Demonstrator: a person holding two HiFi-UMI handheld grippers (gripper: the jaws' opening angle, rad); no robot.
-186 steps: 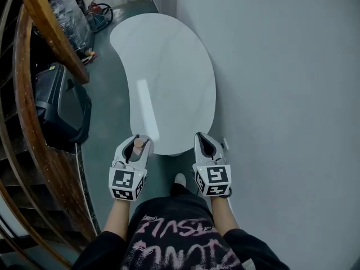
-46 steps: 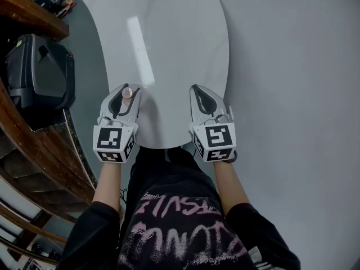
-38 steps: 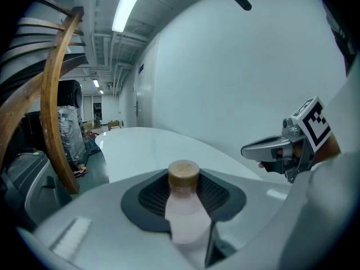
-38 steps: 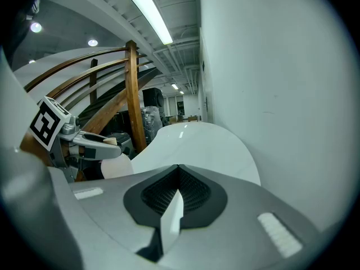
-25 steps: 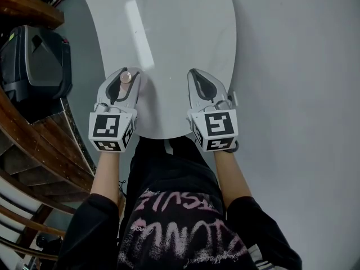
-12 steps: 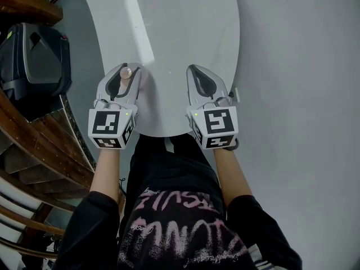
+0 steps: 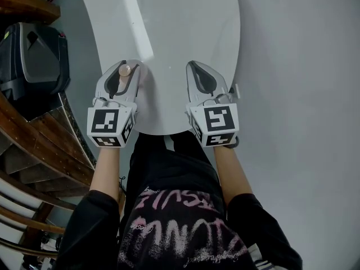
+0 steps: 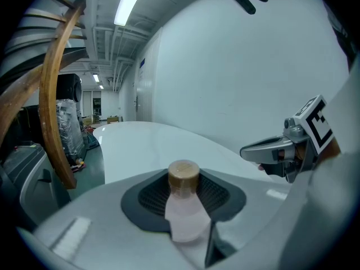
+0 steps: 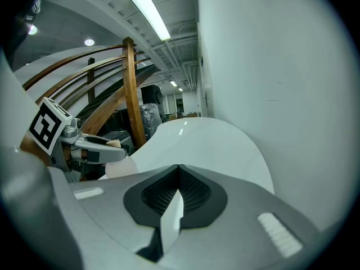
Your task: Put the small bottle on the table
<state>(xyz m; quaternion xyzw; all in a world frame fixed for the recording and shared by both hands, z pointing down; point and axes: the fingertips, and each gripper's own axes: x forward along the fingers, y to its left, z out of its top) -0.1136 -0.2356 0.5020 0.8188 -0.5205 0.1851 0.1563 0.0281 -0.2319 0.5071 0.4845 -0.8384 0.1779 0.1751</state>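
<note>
A small pale pink bottle [image 8: 185, 210] with a tan wooden cap [image 7: 124, 70] stands upright between the jaws of my left gripper [image 7: 122, 77], which is shut on it. In the head view it hangs over the near left part of the white kidney-shaped table [image 7: 180, 32]. My right gripper [image 7: 201, 80] is over the table's near right part, its jaws closed with nothing between them. In the right gripper view the left gripper [image 9: 93, 145] shows at the left with the bottle [image 9: 115, 167] in it. In the left gripper view the right gripper [image 8: 281, 151] shows at the right.
A white wall [image 7: 304, 66] runs along the table's right side. A black case [image 7: 34, 55] sits on the floor to the left, beside a curved wooden stair rail [image 7: 34, 145]. The table edge [image 7: 163, 133] lies just in front of the person's legs.
Over the past seconds the person walked up to the table and both grippers came forward over its near end. In the last half second they have barely moved.
</note>
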